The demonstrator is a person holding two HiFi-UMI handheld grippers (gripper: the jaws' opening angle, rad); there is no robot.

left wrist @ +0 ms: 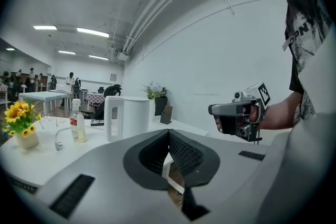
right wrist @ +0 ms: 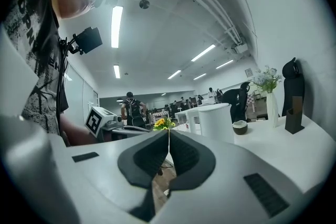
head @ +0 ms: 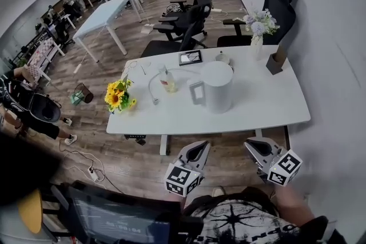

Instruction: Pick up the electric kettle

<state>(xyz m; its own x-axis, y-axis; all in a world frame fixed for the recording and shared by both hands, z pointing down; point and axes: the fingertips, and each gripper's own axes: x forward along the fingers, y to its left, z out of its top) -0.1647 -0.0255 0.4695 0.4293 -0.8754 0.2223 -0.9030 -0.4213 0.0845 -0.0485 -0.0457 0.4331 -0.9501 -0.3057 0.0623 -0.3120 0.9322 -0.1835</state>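
Head view: a white cylindrical electric kettle (head: pixel 217 87), smooth, with a loop handle on its left, stands midway along the white table (head: pixel 274 106). Far right, a tall white vase (head: pixel 257 46) holds pale flowers. Near left are sunflowers (head: pixel 119 95). The left gripper (head: pixel 199 147) and right gripper (head: pixel 254 146) hover short of the near edge.

Left gripper view: the ribbed dark jaws are clenched on nothing. A clear bottle (left wrist: pixel 78 122) bears an unreadable red label.

Right gripper view: jaws pressed together, empty.
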